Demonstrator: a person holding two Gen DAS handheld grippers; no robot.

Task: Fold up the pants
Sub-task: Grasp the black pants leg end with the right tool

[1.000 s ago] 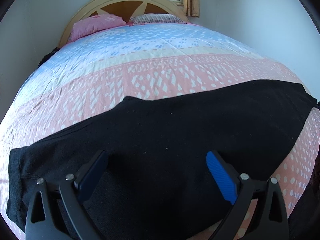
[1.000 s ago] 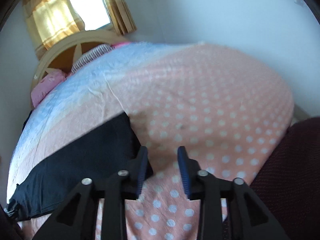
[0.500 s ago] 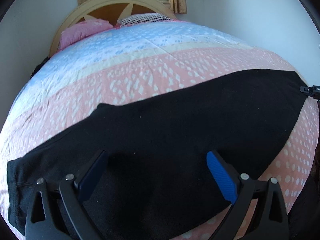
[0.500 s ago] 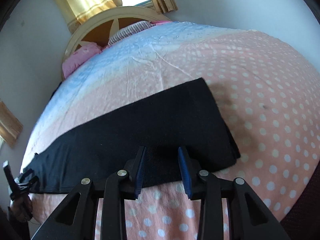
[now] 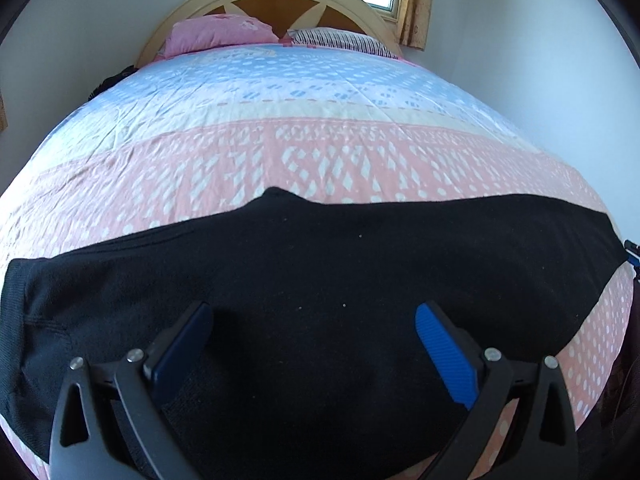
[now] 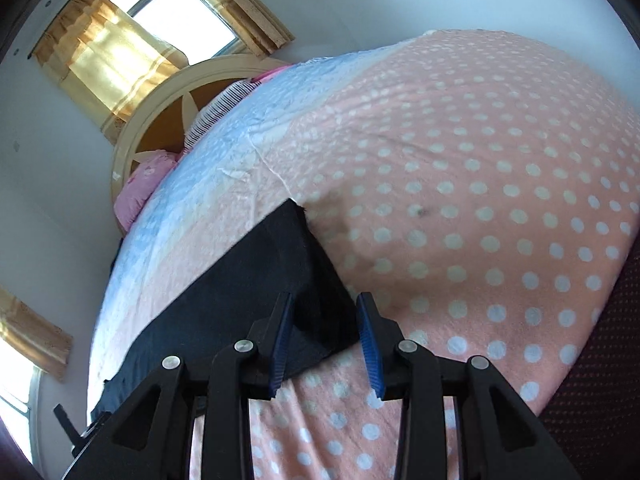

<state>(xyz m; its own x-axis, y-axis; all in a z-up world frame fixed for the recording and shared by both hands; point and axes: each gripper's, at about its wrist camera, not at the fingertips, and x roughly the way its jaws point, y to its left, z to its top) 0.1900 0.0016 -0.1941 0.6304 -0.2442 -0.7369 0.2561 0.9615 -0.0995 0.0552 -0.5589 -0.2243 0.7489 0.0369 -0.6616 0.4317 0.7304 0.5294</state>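
Two claws hang over black pants (image 5: pixel 320 280) spread flat across a bed (image 5: pixel 320 152). The left claw (image 5: pixel 312 332), jaws wide apart, has cloth directly beneath and ahead. The right claw (image 6: pixel 326 340), jaws narrowly parted and empty, straddles the pants' end corner (image 6: pixel 320 320). Beyond, only its view shows a dotted blanket (image 6: pixel 480 200); pillows (image 5: pixel 216 34) lie farthest.

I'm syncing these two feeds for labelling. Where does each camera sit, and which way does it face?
Left wrist: on the left gripper, facing the headboard over black pants; its own open fingers show.
Right wrist: on the right gripper, tilted, over the pants' end and the dotted bedspread; its own fingers show, apart.
Shared: pants, bedspread, headboard, pink pillow.
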